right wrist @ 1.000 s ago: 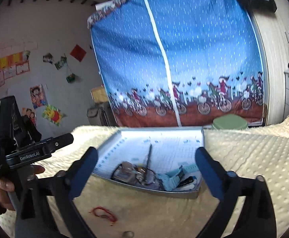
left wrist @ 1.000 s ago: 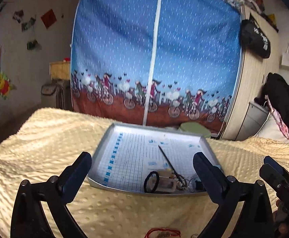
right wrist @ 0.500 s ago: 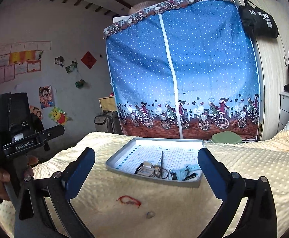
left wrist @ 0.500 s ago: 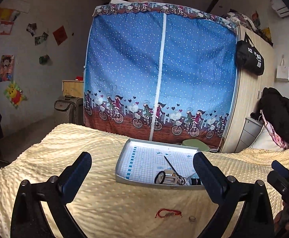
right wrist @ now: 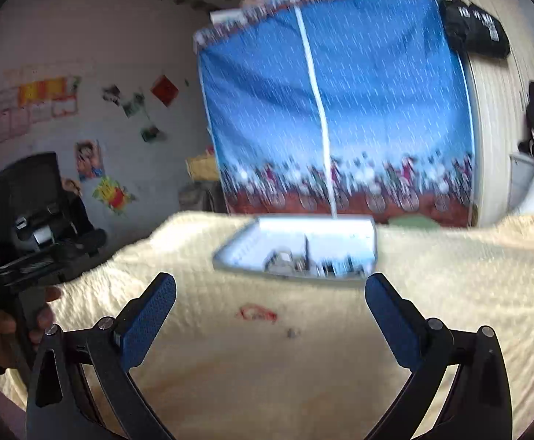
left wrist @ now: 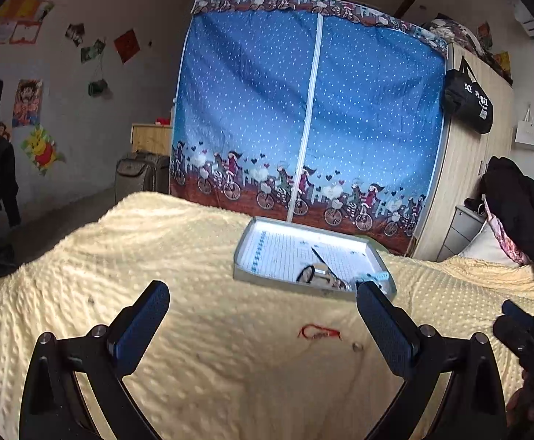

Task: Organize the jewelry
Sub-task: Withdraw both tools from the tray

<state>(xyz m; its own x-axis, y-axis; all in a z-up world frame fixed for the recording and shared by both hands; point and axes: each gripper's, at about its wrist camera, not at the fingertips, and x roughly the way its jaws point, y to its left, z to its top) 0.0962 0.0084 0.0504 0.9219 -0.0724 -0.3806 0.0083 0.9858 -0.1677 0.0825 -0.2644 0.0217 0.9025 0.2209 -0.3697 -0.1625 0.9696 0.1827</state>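
A grey tray (left wrist: pixel 252 256) with a grid-printed liner rests on the yellow blanket and holds a pile of jewelry (left wrist: pixel 321 277): a black ring, a thin dark stick, a light blue strap. In front of the tray a red string bracelet (left wrist: pixel 318 332) and a small ring (left wrist: pixel 357 347) lie on the blanket. My left gripper (left wrist: pixel 261 324) hovers open and empty short of the bracelet. In the blurred right wrist view the tray (right wrist: pixel 230 253), bracelet (right wrist: pixel 257 313) and ring (right wrist: pixel 293 333) show again, with my right gripper (right wrist: pixel 270 315) open and empty above the blanket.
The yellow dotted blanket (left wrist: pixel 120 264) covers a bed. Behind it stands a blue fabric wardrobe (left wrist: pixel 303 128), with a wooden cabinet (left wrist: pixel 475 168) and dark clothing (left wrist: pixel 516 205) at right. A hand holding the other gripper (right wrist: pixel 14 256) shows at left in the right wrist view.
Both grippers have pulled back and risen from the tray, so it looks smaller and farther. The red bracelet and small ring have come fully into view. Both stay open.
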